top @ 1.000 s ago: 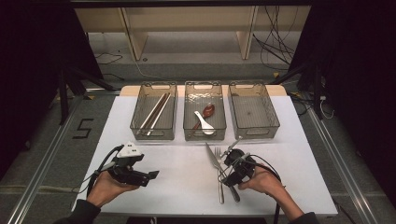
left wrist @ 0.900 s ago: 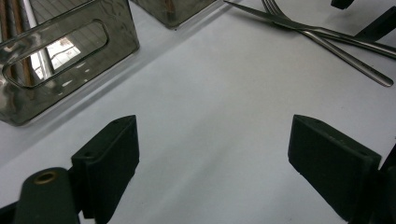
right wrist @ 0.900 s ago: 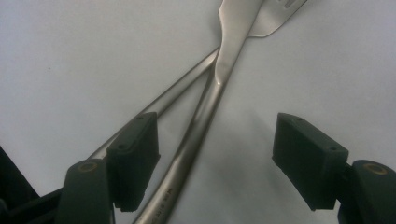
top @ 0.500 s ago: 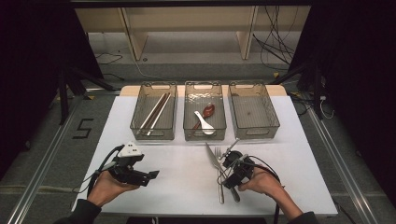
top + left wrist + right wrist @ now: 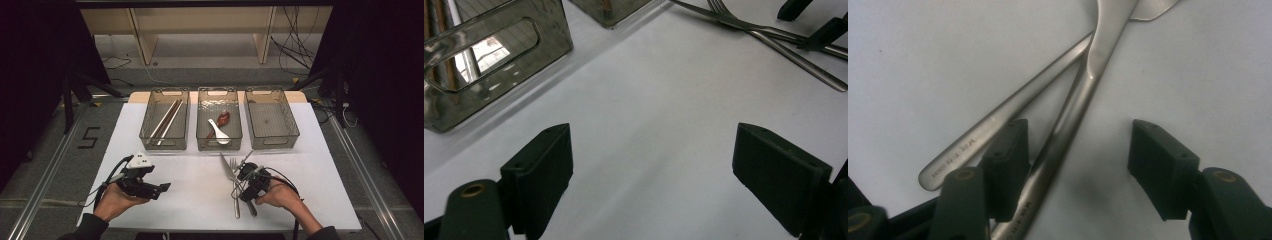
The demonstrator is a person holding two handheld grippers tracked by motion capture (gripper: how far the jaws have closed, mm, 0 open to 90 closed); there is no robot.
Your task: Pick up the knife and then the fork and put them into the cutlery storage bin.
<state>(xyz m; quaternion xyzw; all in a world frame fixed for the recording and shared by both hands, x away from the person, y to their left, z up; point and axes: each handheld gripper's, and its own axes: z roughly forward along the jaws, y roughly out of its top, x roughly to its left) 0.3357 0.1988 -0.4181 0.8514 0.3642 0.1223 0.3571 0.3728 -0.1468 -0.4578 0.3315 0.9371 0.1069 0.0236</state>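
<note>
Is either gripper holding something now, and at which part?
Nothing is held. The right gripper straddles the knife handle, pads not pressing; the left gripper is open over bare table.

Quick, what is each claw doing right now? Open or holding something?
Left claw: open, nothing between its jaws.
Right claw: open but just closing around the long silver metal handle, not pinching it yet.

Two steel cutlery pieces, fork (image 5: 233, 172) and knife (image 5: 228, 167), flat on the white surface (image 5: 190, 195), in front of the middle bin. Finish: plain brushed metal, small engraved lettering near each handle end. Handles crossed in a narrow X, touching at the crossing. Fork tines and knife blade directed toward the bins, handle ends toward the near edge. In the right gripper view, one handle (image 5: 1063, 125) between the two pads, the other handle (image 5: 998, 130) just outside the left pad.
</note>
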